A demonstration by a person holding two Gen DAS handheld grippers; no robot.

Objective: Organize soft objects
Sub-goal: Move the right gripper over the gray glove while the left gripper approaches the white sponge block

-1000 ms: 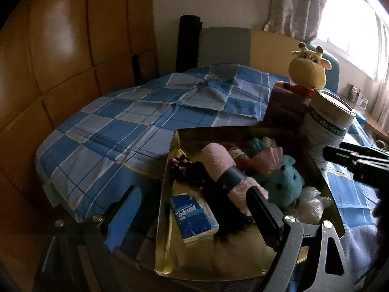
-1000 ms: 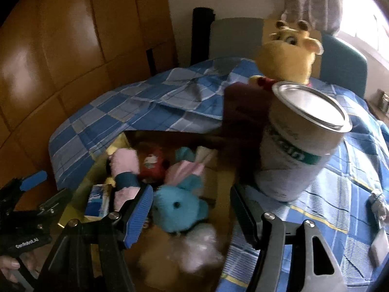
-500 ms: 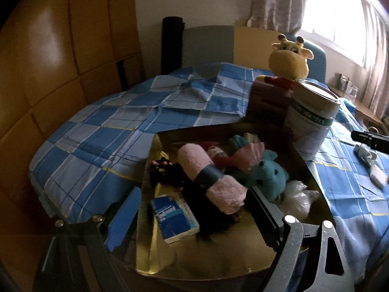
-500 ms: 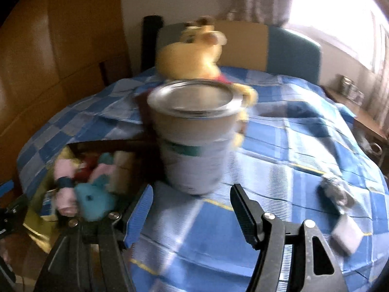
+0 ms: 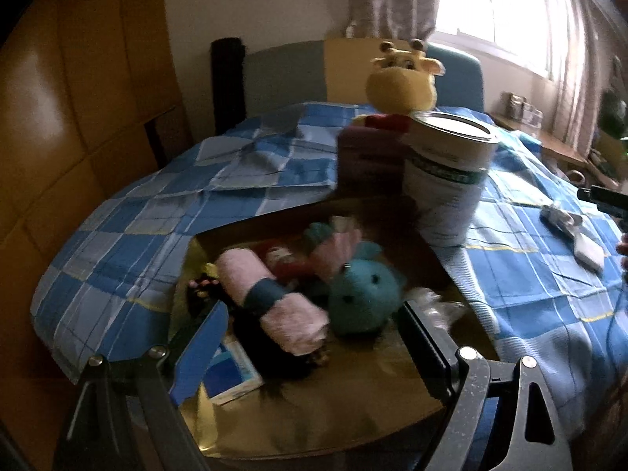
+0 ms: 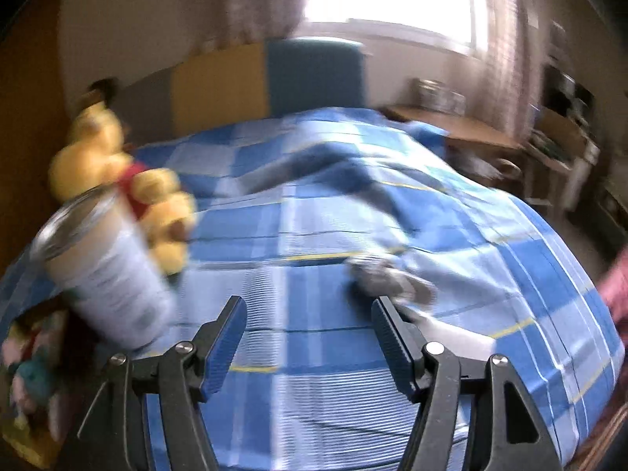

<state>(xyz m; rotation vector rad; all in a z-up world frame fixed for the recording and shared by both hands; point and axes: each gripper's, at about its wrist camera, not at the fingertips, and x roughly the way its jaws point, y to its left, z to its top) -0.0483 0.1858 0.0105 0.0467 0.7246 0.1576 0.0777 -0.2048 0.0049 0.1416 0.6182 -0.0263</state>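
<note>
Both tongs were wide apart and held nothing. The right gripper (image 6: 308,327) should slow down and line up on the small grey-and-white bundle (image 6: 392,284) at middle right.

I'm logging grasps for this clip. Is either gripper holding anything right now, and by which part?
Nothing is held. The left gripper is open above the tray of soft toys, and the right gripper is open over the bedspread.
</note>
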